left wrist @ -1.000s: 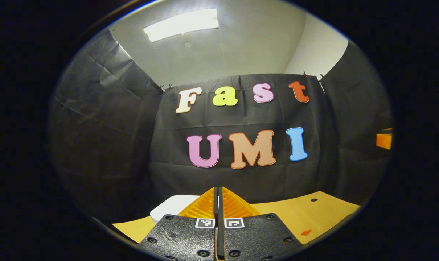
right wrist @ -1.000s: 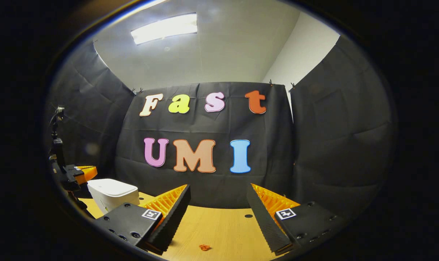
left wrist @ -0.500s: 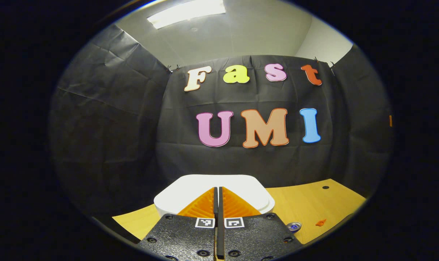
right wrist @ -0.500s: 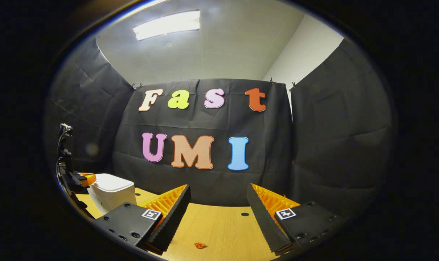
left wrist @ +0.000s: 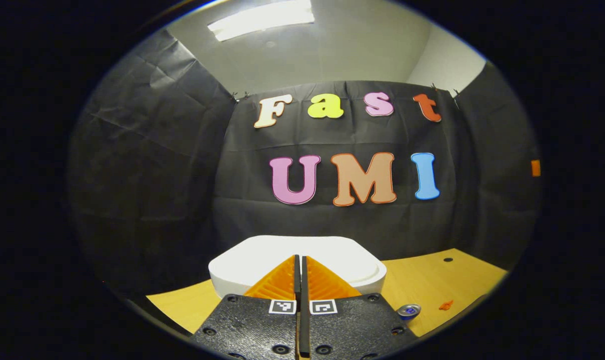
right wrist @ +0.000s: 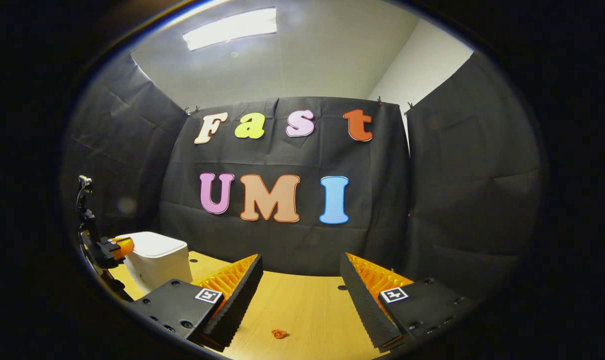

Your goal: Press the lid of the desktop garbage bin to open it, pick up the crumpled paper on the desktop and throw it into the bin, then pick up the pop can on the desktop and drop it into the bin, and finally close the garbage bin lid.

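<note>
left tool (left wrist: pixel 299 265) has its fingers together, forming one blunt tip just over the white bin (left wrist: pixel 262 260), lid still down, suited to pressing it; right tool (right wrist: pixel 300 280) holds its fingers apart above the worktop (right wrist: pixel 302 310), ready for pickup; can (left wrist: pixel 408 311) stands beside the bin.

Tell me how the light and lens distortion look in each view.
Left gripper view: ceiling light is blown out, the bin lid bright but readable, the table edge bowed by the fisheye, and the can small at the rim. Right gripper view: the same light glares, the bin sits squeezed at the left margin, and the cloth stays dim.
</note>
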`<state>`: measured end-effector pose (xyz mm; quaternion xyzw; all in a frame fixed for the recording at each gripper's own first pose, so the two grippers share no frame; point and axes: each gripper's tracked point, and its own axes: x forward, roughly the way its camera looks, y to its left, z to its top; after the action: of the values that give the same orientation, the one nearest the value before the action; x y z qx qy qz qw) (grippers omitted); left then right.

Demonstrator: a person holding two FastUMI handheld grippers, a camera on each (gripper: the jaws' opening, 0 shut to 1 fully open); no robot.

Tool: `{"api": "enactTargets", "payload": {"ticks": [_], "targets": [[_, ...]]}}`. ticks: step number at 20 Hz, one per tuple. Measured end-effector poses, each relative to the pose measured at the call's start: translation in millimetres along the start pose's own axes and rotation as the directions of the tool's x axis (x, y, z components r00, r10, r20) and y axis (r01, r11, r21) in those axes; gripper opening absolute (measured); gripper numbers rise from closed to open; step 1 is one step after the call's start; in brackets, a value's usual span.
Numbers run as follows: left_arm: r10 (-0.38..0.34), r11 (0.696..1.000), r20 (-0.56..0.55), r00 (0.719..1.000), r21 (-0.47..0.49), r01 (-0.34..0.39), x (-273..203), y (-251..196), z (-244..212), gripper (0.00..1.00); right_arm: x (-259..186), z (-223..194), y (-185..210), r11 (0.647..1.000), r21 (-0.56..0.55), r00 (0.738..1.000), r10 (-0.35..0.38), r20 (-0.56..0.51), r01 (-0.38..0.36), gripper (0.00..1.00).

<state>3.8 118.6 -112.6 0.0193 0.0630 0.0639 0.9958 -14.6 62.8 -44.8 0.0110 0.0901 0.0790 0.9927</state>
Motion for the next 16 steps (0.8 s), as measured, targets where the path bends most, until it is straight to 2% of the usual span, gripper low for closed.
{"api": "enactTargets", "payload": {"ticks": [3, 7, 11, 13, 16], "targets": [[-0.011, 0.998, 0.016, 1.000, -0.057, 0.012, 0.6, 0.3, 0.3, 0.00, 0.8, -4.6, 7.2, 1.000, -0.007, 1.000, 0.020, -0.005, -0.020, 0.98], [0.057, 0.998, -0.014, 0.998, 0.023, -0.056, -2.7, 14.0, 9.9, 0.00, 9.0, -24.1, 8.1, 0.999, 0.010, 0.998, 0.036, -0.044, -0.035, 0.98], [0.040, 0.999, 0.056, 0.998, -0.008, -0.040, -8.8, 0.9, 53.9, 0.00, 16.5, -66.4, 5.1, 0.999, -0.026, 0.990, 0.039, -0.135, -0.043, 0.98], [0.027, 1.000, 0.097, 0.995, -0.013, -0.026, -16.0, -3.3, 75.5, 0.00, 22.7, -94.9, 7.3, 0.997, -0.044, 0.978, 0.058, -0.199, -0.068, 1.00], [0.014, 1.000, 0.138, 0.990, -0.010, -0.012, -35.3, -7.0, 97.2, 0.00, 35.4, -152.5, 14.3, 0.988, -0.073, 0.933, 0.103, -0.346, -0.136, 0.99]]}}
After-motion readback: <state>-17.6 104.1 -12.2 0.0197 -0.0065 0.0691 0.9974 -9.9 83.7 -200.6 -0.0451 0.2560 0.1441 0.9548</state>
